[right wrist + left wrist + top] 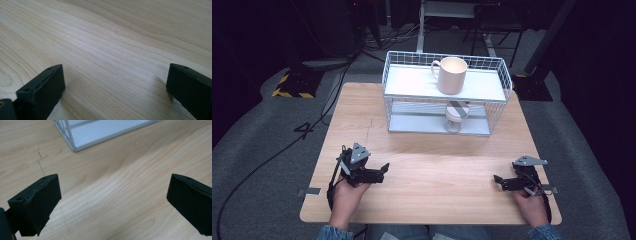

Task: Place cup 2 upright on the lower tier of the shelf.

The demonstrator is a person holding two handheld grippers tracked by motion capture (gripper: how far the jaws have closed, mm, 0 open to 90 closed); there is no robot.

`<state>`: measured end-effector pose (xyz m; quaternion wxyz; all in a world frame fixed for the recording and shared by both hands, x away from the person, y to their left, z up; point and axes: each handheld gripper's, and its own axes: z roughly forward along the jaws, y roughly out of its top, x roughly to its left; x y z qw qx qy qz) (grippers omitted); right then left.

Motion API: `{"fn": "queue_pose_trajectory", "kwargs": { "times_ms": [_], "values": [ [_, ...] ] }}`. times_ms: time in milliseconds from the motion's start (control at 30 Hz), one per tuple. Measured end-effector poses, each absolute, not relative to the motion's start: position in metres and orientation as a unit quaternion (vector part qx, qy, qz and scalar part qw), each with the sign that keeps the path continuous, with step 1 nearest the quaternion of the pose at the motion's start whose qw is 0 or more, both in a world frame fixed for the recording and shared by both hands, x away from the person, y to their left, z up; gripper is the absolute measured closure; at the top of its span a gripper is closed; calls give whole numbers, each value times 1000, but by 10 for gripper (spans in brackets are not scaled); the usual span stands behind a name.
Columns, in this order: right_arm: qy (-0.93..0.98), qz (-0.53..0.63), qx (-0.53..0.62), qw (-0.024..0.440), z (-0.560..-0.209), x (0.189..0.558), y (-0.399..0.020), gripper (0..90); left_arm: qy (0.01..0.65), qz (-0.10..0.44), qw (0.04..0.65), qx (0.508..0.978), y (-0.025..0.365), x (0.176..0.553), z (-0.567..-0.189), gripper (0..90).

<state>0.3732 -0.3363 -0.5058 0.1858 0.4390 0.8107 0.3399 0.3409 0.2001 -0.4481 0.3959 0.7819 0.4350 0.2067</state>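
Observation:
A white wire rack (497,70) with two shelves stands at the far side of the wooden table (427,155). A cream mug (451,75) sits upright on its top shelf. On the lower shelf stands a small cup (456,116) with a dark stripe. My left gripper (385,170) rests near the front left of the table, held by a hand, jaws wide apart and empty. My right gripper (497,180) rests at the front right, also open and empty. In the left gripper view the rack's corner (72,145) lies ahead of my open left gripper (113,202). In the right gripper view my right gripper (115,87) is open over bare wood.
Dark floor surrounds the table, with cables (272,155) trailing at the left and a stand base with yellow-black tape (292,87) at the far left. Table legs and chair bases (482,30) stand behind the rack.

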Motion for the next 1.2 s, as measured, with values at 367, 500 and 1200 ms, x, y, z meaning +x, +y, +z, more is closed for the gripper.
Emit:
{"fn": "queue_pose_trajectory", "kwargs": {
  "times_ms": [367,500,1200],
  "values": [
    [811,340,439,186,-506,373,-336,21,451,192,368,790,205,345,-476,4],
    [811,340,439,186,-506,373,-336,21,457,185,358,793,207,346,-483,4],
    [811,340,439,186,-506,373,-336,21,486,158,295,807,213,356,-502,0]
  ]
}}
